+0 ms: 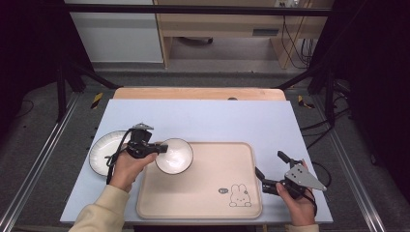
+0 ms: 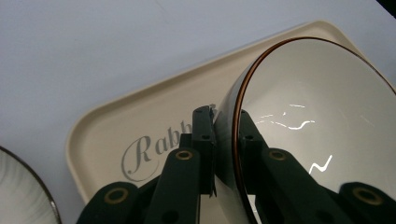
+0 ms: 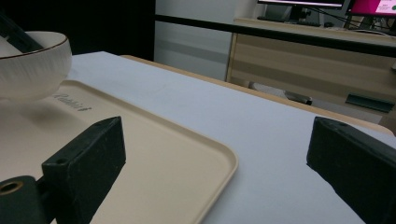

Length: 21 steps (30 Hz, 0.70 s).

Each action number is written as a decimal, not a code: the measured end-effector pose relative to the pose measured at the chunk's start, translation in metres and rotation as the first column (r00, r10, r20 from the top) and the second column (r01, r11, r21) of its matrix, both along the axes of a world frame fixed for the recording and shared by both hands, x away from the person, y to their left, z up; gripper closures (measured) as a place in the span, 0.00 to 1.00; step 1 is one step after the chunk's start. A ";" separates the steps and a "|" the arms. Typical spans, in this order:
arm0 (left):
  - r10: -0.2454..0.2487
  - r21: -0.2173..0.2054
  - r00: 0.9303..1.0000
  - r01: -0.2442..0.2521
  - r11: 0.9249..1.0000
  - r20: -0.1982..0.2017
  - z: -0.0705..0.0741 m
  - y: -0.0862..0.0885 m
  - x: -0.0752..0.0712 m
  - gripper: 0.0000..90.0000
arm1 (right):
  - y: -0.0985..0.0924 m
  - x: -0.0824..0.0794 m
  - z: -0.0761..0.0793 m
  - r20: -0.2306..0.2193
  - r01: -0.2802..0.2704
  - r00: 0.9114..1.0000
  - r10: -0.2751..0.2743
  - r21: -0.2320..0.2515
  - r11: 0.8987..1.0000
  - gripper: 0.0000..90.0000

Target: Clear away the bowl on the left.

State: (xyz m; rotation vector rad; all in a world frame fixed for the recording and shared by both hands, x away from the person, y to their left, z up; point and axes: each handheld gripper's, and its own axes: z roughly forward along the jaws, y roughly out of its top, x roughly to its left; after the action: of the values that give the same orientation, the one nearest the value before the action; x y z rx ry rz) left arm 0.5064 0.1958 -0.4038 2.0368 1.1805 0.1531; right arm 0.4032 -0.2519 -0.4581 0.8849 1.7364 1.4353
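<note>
— Item one, surface: what is recorded?

— Pale blue-grey desk [image 1: 203, 118], on which a beige tray [image 1: 208, 193] with rounded corners is laid, just before the person. A rabbit drawing is printed at the tray's near right corner; a script word is printed near its far left corner, as seen in the left gripper view.

— Item two, the bowl?

— White bowl [image 1: 174, 155] with a thin brown rim, ribbed on the outside. It is located over the tray's far left corner. In the right gripper view it is seen raised above the tray, with its shadow cast below it. In the left gripper view it is shown tilted, its inside turned to the right.

— Its relation to the left tongs?

— The bowl's rim is gripped by the left tongs [image 1: 163, 149]: one jaw is pressed on the outer wall, the other on the inner wall, so the wall is pinched between them. The bowl is carried on the right side of these tongs, toward the tray's middle.

— Item three?

— White plate [image 1: 104, 152] with a dark rim, set on the desk just left of the tray, beside the left hand [image 1: 126, 168].

— Item four, the right tongs?

— The right tongs [image 1: 270, 169] are held at the tray's right edge, well apart from the bowl. Their jaws are spread wide and nothing is held between them.
</note>
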 end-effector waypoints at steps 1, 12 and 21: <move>-0.004 0.002 1.000 0.004 1.000 0.001 0.000 -0.002 -0.001 0.91 | 0.000 0.000 0.000 0.000 0.000 1.000 0.000 0.000 1.000 0.05; -0.043 0.002 0.999 0.043 0.999 -0.010 -0.002 -0.022 -0.001 0.91 | -0.003 -0.001 0.002 0.008 0.007 1.000 -0.007 0.011 1.000 0.05; -0.075 0.028 0.997 0.076 0.997 -0.021 -0.006 -0.039 -0.002 0.91 | -0.004 -0.001 0.002 0.011 0.007 1.000 -0.007 0.011 1.000 0.05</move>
State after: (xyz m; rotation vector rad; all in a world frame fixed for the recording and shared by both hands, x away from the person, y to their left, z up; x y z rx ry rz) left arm 0.5046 0.1566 -0.4098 2.1092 1.1177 0.1136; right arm 0.4020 -0.2555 -0.4561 0.8856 1.7175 1.4438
